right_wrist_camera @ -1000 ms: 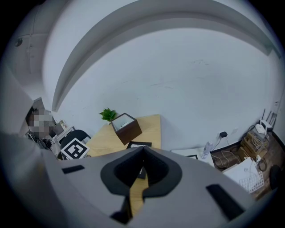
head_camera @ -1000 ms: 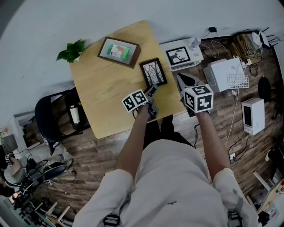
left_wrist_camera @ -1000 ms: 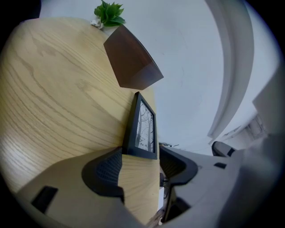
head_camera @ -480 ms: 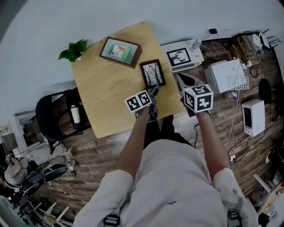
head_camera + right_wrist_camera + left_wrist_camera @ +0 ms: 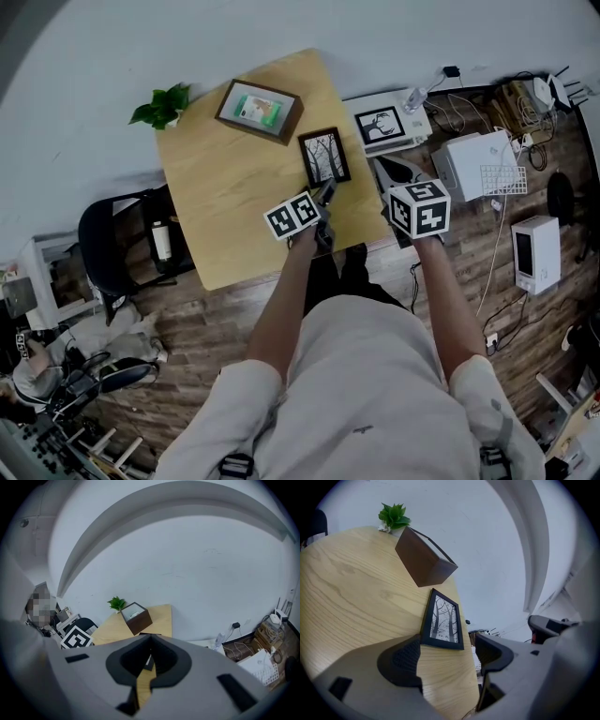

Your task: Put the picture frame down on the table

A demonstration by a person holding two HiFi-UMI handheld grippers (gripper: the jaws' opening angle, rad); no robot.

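The black picture frame [image 5: 323,157] with a bare-tree print lies flat on the light wooden table [image 5: 225,206], near its right edge. My left gripper [image 5: 324,194] hovers just short of the frame's near edge. In the left gripper view the gripper [image 5: 449,654] stands open, the frame [image 5: 443,619] lies beyond its fingers, and nothing is between them. My right gripper [image 5: 387,171] is off the table's right side, above the floor. In its own view the right gripper [image 5: 150,639] is shut and empty.
A brown box-like frame [image 5: 259,108] with a green picture stands at the table's far side, a small plant [image 5: 161,105] at the far left corner. Another framed picture [image 5: 380,124] rests on a white unit right of the table. A black chair [image 5: 108,246] stands left.
The left gripper has edged slightly right and stays just short of the frame. The frame lies still on the table. The right gripper has barely moved.
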